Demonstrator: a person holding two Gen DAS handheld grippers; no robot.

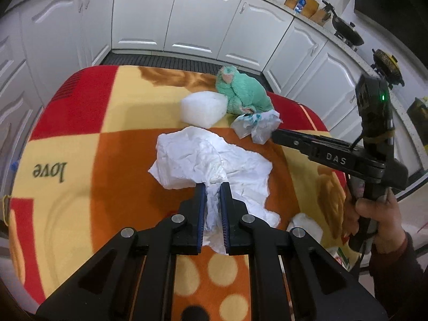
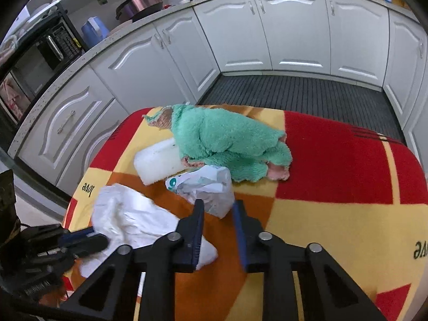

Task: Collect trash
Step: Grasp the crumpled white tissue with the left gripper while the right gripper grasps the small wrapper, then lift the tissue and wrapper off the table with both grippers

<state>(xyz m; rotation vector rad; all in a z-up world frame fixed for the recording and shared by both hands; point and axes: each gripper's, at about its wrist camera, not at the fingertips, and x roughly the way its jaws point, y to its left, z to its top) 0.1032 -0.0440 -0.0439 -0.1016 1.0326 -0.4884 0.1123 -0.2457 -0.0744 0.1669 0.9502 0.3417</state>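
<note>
Trash lay on a red, yellow and orange blanket [image 1: 80,139]: one large crumpled white tissue [image 1: 211,157] and one smaller crumpled plastic wrapper [image 2: 208,187] with teal print. The left gripper [image 1: 213,187] was clamped on the tissue's near edge, most of the sheet spreading ahead of its fingers. The right gripper [image 2: 217,206] had its jaws apart, the wrapper just ahead, its near end between the fingertips, not pinched. Beyond the wrapper sat one white foam block [image 2: 157,161] and one green plush toy [image 2: 222,139], touching.
</note>
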